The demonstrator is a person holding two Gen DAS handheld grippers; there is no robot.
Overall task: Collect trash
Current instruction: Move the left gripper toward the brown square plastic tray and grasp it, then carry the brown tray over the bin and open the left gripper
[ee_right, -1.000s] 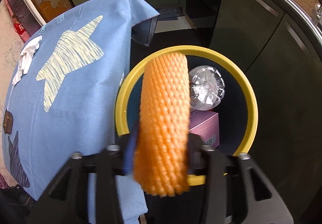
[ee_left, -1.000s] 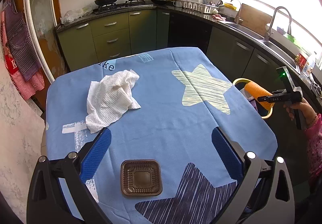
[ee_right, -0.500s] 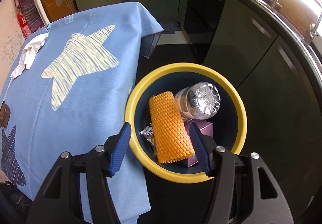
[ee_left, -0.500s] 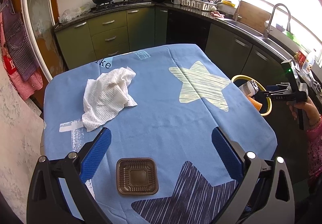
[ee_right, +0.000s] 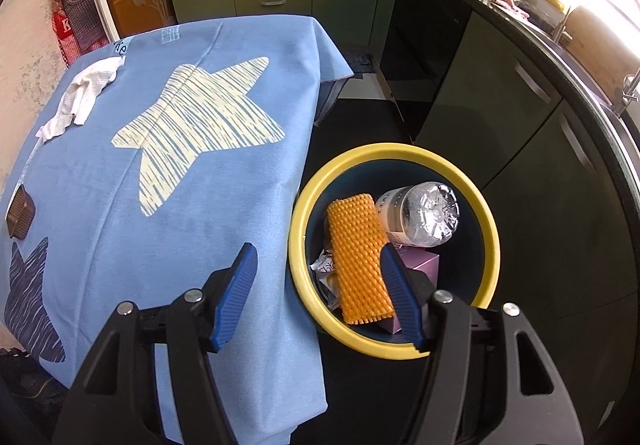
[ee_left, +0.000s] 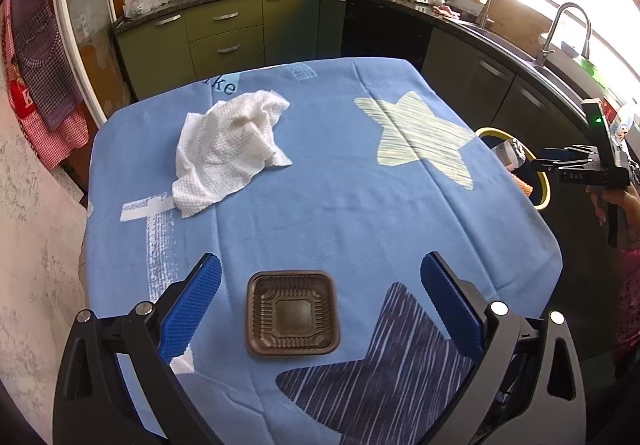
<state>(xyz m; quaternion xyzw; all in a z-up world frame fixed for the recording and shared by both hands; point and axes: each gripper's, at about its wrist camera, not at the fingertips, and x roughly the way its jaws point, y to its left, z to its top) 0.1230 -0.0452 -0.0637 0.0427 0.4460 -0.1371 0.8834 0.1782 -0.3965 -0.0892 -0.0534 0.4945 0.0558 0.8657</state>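
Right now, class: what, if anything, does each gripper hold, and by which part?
Nothing. The left gripper is open above the brown tray; the right gripper is open, empty, over the bin.

1. One crumpled white paper towel (ee_left: 232,149) on the blue tablecloth (ee_left: 340,213).
2. One brown plastic tray (ee_left: 292,315) on the same cloth.
3. One yellow-rimmed bin (ee_right: 490,221), holding one orange foam net (ee_right: 358,257), one clear plastic bottle (ee_right: 424,215) and one purple box (ee_right: 420,263).

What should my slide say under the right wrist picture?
Open right gripper above yellow-rimmed bin holding orange foam net and clear plastic bottle.
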